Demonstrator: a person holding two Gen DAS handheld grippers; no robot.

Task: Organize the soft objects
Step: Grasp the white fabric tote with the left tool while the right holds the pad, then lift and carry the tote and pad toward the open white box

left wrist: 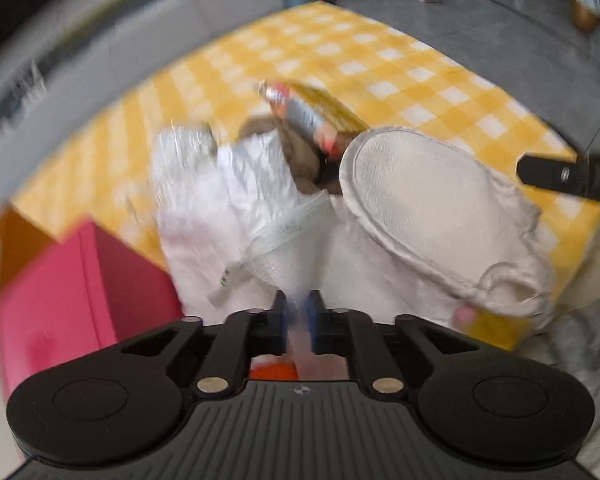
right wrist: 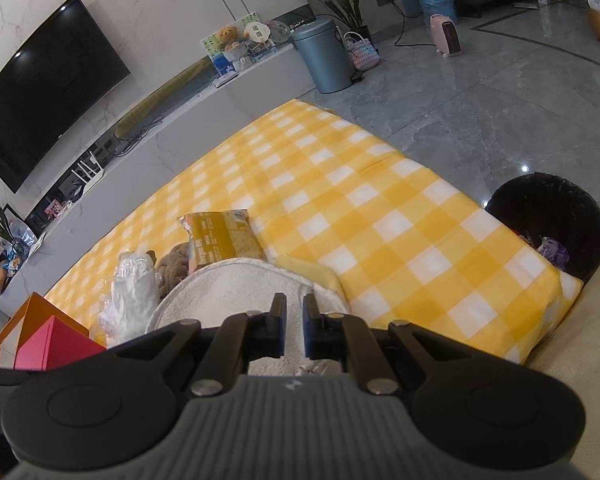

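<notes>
A white soft item in a clear plastic bag point(left wrist: 220, 200) lies on the yellow checked blanket point(left wrist: 340, 52). My left gripper point(left wrist: 298, 304) is shut on a fold of that bag, and the plastic shows between its fingers. A white slipper point(left wrist: 420, 192), sole up and tilted, rests beside the bag. The right gripper's finger point(left wrist: 540, 172) touches its fluffy rim. In the right wrist view my right gripper point(right wrist: 295, 308) is shut over the slipper point(right wrist: 228, 288), seemingly on its edge. A brown plush point(right wrist: 176, 264) and a yellow snack packet point(right wrist: 224, 236) lie just behind.
A pink box point(left wrist: 72, 280) and an orange box point(right wrist: 32, 312) stand at the blanket's left corner. A black basket point(right wrist: 552, 216) sits on the floor to the right. Beyond the blanket are a grey bin point(right wrist: 328, 60) and a low TV bench point(right wrist: 180, 120).
</notes>
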